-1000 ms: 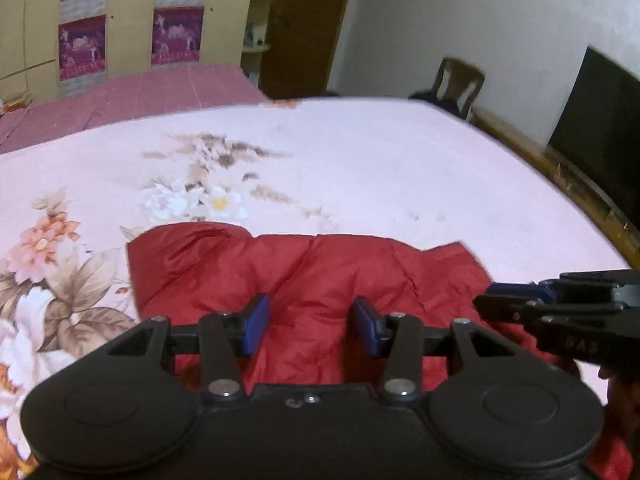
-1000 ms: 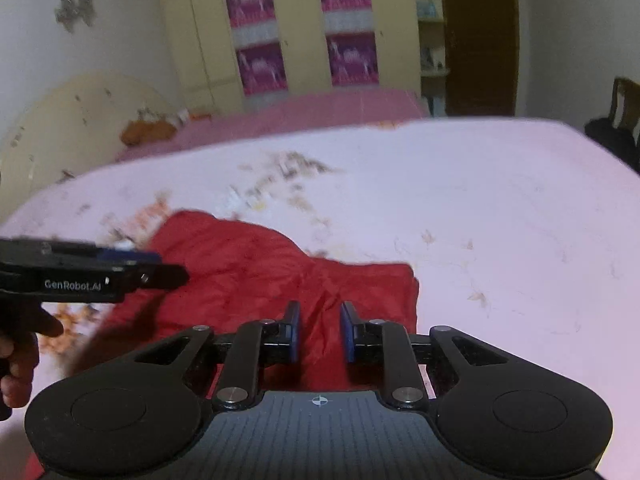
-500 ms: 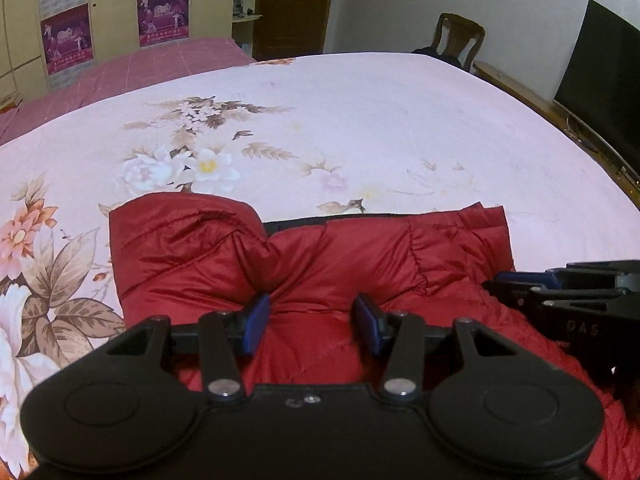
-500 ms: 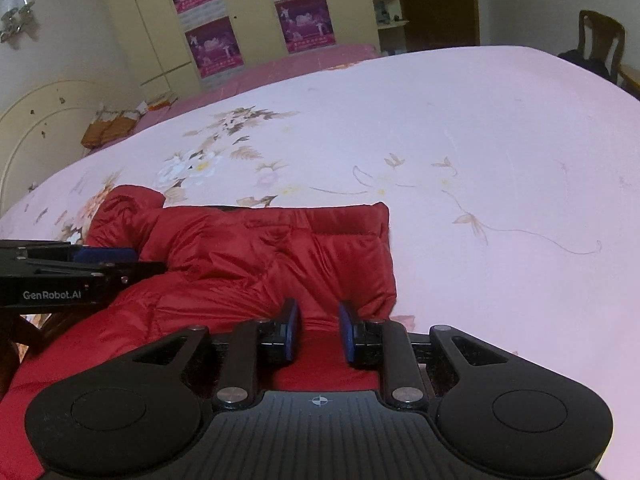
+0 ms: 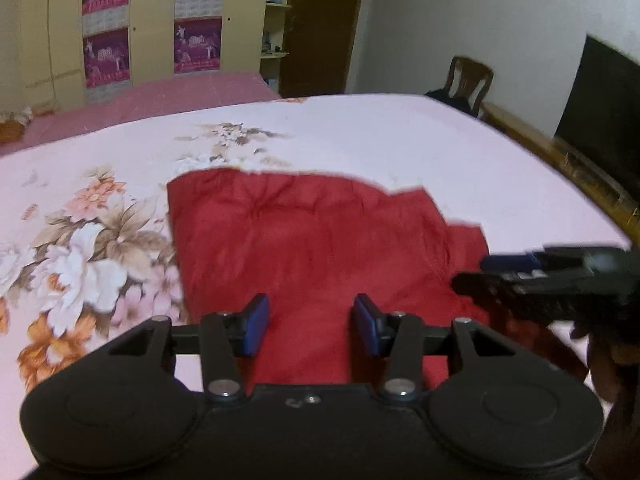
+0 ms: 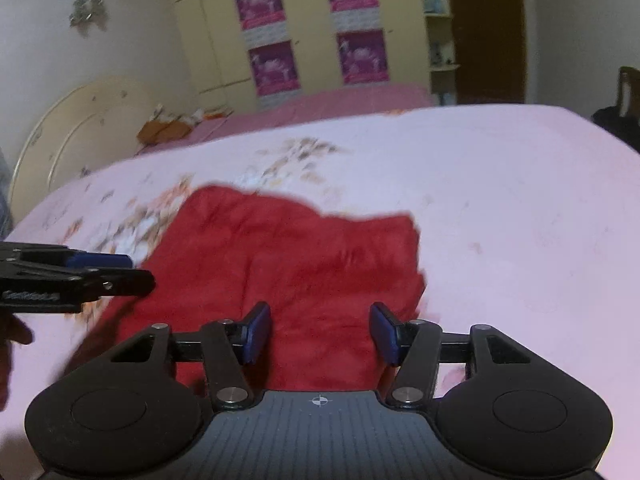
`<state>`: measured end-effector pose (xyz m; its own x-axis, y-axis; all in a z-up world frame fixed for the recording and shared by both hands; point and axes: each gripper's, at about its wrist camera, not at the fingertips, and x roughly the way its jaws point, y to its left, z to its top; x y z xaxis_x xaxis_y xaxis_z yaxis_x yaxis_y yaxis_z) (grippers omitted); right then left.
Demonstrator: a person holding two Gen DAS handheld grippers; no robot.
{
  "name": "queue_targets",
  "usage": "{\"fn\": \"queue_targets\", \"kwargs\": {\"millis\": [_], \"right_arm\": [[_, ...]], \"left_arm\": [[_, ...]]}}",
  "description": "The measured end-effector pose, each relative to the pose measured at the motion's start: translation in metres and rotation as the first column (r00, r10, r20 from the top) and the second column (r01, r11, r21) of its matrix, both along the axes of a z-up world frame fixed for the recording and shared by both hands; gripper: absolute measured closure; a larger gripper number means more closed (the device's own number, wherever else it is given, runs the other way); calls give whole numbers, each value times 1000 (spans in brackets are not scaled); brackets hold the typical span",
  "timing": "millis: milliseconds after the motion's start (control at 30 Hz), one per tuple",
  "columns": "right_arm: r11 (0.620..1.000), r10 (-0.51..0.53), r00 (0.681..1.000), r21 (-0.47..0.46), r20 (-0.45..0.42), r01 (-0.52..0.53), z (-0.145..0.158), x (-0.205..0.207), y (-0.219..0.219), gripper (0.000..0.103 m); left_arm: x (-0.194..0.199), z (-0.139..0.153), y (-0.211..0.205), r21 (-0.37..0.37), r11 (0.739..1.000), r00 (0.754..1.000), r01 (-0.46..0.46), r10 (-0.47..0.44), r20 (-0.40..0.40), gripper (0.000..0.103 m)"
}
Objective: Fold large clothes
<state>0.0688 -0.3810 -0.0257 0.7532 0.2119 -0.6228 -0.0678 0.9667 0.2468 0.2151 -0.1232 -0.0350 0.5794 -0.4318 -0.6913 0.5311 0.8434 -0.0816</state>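
A red padded jacket (image 5: 320, 240) lies folded flat on the pink floral bedsheet (image 5: 400, 140). It also shows in the right wrist view (image 6: 304, 256). My left gripper (image 5: 311, 330) is open and empty, above the jacket's near edge. My right gripper (image 6: 320, 332) is open and empty, above the jacket's near right part. The right gripper also shows at the right of the left wrist view (image 5: 552, 280). The left gripper shows at the left of the right wrist view (image 6: 72, 276).
A wooden bed rail (image 5: 568, 164) runs along the right side. A chair (image 5: 468, 80) stands beyond the bed's far corner. A dark screen (image 5: 604, 112) is on the right wall. A second bed with a pink cover (image 6: 320, 108) and a wardrobe (image 6: 312, 28) stand behind.
Both grippers have lifted and pulled back from the jacket. The right gripper's jaws have opened wide and let go of the cloth. The jacket now lies flatter.
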Motion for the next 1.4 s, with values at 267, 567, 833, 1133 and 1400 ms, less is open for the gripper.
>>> {"fn": "queue_targets", "kwargs": {"millis": [267, 567, 833, 1133, 1400], "right_arm": [[999, 37, 998, 27, -50, -36, -32, 14, -3, 51], [982, 173, 984, 65, 51, -176, 21, -57, -11, 73], [966, 247, 968, 80, -36, -244, -34, -62, 8, 74], [942, -21, 1000, 334, -20, 27, -7, -29, -66, 21], [849, -68, 995, 520, -71, 96, -29, 40, -104, 82]], "left_arm": [[-12, -28, -15, 100, 992, 997, -77, 75, 25, 55], [-85, 11, 5, -1, 996, 996, -84, 84, 34, 58], [-92, -26, -9, 106, 987, 992, -120, 116, 46, 56], [-42, 14, 24, -49, 962, 959, -269, 272, 82, 12], [26, -23, 30, -102, 957, 959, -273, 262, -109, 15]]}}
